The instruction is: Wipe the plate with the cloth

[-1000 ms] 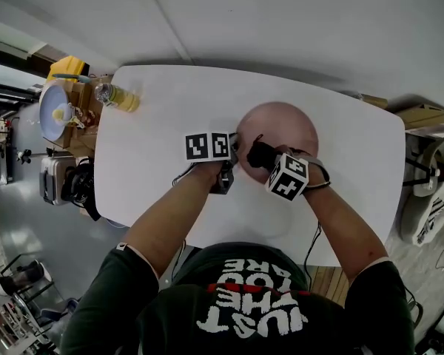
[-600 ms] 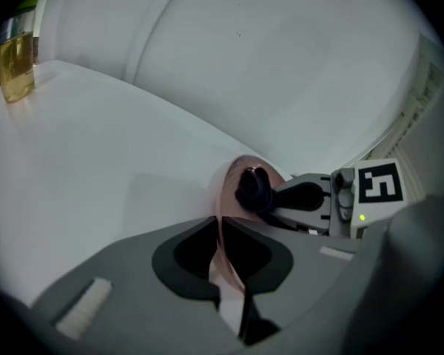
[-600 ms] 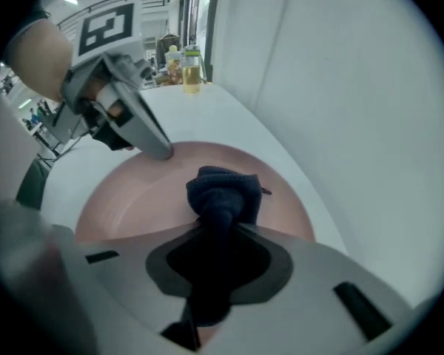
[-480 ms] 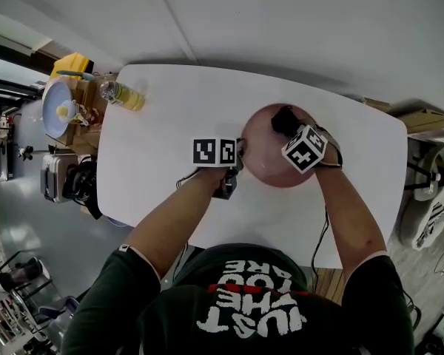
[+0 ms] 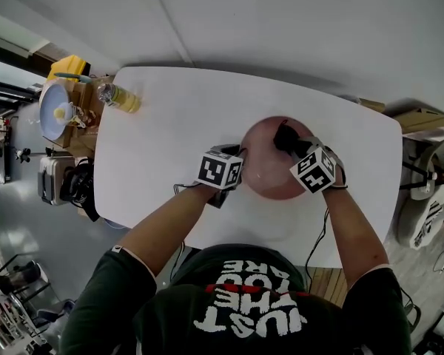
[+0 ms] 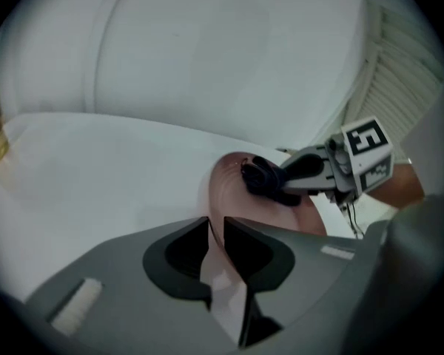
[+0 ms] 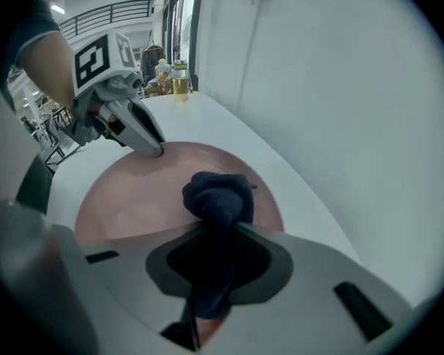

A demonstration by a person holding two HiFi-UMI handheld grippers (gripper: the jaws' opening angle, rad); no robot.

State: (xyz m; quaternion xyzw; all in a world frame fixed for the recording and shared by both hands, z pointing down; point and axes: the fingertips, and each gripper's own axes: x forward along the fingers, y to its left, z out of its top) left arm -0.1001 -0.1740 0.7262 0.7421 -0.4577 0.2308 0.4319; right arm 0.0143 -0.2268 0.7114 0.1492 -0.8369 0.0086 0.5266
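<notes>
In the head view, the left gripper point(image 5: 240, 170) is set at the near left edge of the pink plate point(image 5: 270, 180), which lies on the white bench point(image 5: 170, 124). The right gripper point(image 5: 287, 140) is pointed down over the far part of the plate, and a dark cloth point(image 5: 283, 134) is seen at its tip. A bottle point(image 5: 120, 97) stands well apart, far to the left of the left gripper.

In the left gripper view, the rim of the plate point(image 6: 229, 182) is seen between the jaws of the left gripper point(image 6: 216, 226). The jaws are only narrowly apart and pinch this rim; they have just been opening a little. Ahead and a little to the right of this gripper, the bunched cloth point(image 6: 257, 176) is pressed on the plate by the right gripper point(image 6: 285, 189).

In the right gripper view, the cloth point(image 7: 218, 192) is clamped between the jaws of the right gripper point(image 7: 213, 235). Its balled end sticks out in front of the tips and touches the plate point(image 7: 133, 191). Ahead and to the left, the tip of the left gripper point(image 7: 154, 148) is placed on the far rim of the plate. The bottle point(image 7: 179, 80) is seen far ahead, at the far end of the bench point(image 7: 229, 132).
</notes>
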